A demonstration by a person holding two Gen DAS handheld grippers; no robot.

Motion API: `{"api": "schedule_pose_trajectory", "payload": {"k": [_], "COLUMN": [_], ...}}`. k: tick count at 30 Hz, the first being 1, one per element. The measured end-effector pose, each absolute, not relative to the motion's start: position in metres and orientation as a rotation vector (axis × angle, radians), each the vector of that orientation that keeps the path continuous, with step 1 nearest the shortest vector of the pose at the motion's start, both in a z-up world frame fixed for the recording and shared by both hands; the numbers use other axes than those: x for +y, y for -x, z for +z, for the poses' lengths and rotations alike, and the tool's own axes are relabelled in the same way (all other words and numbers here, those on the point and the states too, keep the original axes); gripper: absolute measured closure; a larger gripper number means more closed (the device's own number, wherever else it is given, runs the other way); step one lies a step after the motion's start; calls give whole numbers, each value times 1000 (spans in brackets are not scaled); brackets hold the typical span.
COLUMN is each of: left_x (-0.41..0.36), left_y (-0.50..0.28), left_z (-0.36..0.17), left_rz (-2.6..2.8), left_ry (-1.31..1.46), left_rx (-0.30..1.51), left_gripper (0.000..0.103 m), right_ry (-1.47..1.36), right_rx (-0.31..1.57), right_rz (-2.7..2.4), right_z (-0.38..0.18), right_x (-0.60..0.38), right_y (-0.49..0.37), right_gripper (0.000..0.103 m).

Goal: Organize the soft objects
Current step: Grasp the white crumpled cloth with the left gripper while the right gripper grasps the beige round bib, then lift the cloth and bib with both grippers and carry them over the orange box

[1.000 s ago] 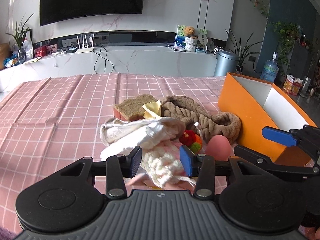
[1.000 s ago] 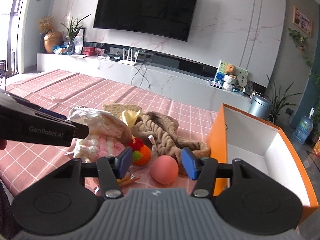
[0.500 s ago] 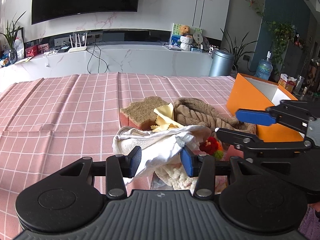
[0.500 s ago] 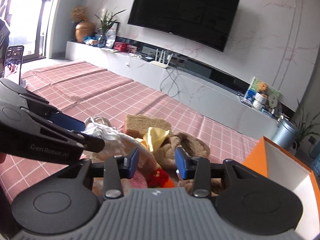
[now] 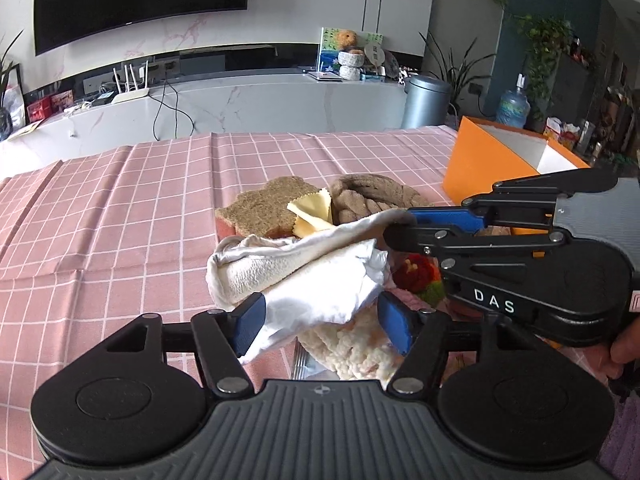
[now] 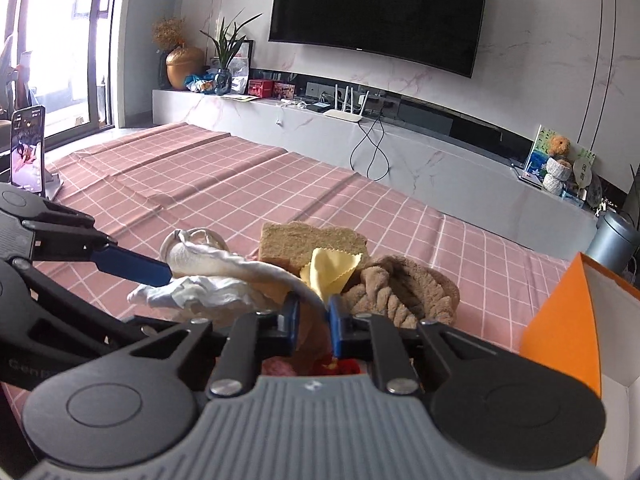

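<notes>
Since a second ago the right gripper [image 6: 312, 320] has swung away from the pink ball it faced and in over the pile, and its jaws have just been closing — they now pinch the edge of the white cloth [image 6: 224, 276], a fold of it running down between the blue pads. Meanwhile the left gripper [image 5: 320, 320] has eased forward over the same cloth and its jaws have just been opening; they stand wide apart, the cloth [image 5: 304, 276] bulging between them, its lower edge against the left pad and clear of the right pad. From the left wrist view the right gripper [image 5: 404, 226] reaches in from the right, its tips at the cloth's upper right edge. Under the cloth lies a fluffy cream knit piece [image 5: 352, 348]. Behind it on the pink checked tablecloth [image 5: 120, 216] sit a brown sponge slice [image 5: 260, 212], a yellow zigzag-edged cloth [image 5: 314, 210] leaning on it, and a braided tan plush [image 5: 372, 198]. A red and green knitted toy [image 5: 416, 276] peeks out just beside the right gripper's frame. At the right edge of the table stands the orange box [image 5: 484, 168], open at the top, well apart from the pile.
</notes>
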State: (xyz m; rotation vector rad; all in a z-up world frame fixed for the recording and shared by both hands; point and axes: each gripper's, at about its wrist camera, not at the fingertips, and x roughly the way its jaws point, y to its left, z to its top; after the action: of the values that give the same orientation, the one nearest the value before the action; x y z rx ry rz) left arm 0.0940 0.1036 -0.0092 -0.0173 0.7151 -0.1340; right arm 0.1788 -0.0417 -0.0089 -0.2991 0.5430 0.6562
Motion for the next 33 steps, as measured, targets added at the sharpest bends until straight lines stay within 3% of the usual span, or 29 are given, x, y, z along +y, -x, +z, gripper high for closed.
{"api": "schedule_pose_trajectory", "payload": {"k": [1, 2, 7, 9, 11, 14, 17, 21, 24, 33], "left_x": [102, 100, 88, 87, 90, 93, 99, 105, 105, 105], "left_y": [-96, -98, -113, -117, -118, -119, -119, -119, -118, -107], "left_z": [-10, -11, -14, -17, -20, -21, -20, -20, -20, -9], "left_rz": [-129, -126, -93, -89, -98, -82, -68, -49, -37, 1], "left_ry": [13, 6, -108, -119, -103, -92, -71, -36, -25, -23], "left_rx": [720, 725, 720, 723, 721, 713, 703, 700, 692, 676], "left_gripper": [26, 25, 28, 37, 52, 72, 79, 84, 85, 87], "right_ry": [288, 275, 219, 232, 252, 259, 260, 247, 244, 226], "right_rx": [548, 553, 578, 561, 532, 503, 471, 463, 465, 457], "right_rz": [648, 638, 627, 637, 652, 678, 709, 730, 728, 701], "right_z": [-10, -11, -17, -19, -19, -21, -22, -24, -25, -16], "right_x": [-44, -45, -52, -52, -51, -49, -44, -38, -37, -45], "right_y": [-179, -178, -179, -178, -177, -179, -185, -191, -190, -178], "right_gripper": [92, 99, 99, 95, 93, 78, 74, 75, 88, 98]}}
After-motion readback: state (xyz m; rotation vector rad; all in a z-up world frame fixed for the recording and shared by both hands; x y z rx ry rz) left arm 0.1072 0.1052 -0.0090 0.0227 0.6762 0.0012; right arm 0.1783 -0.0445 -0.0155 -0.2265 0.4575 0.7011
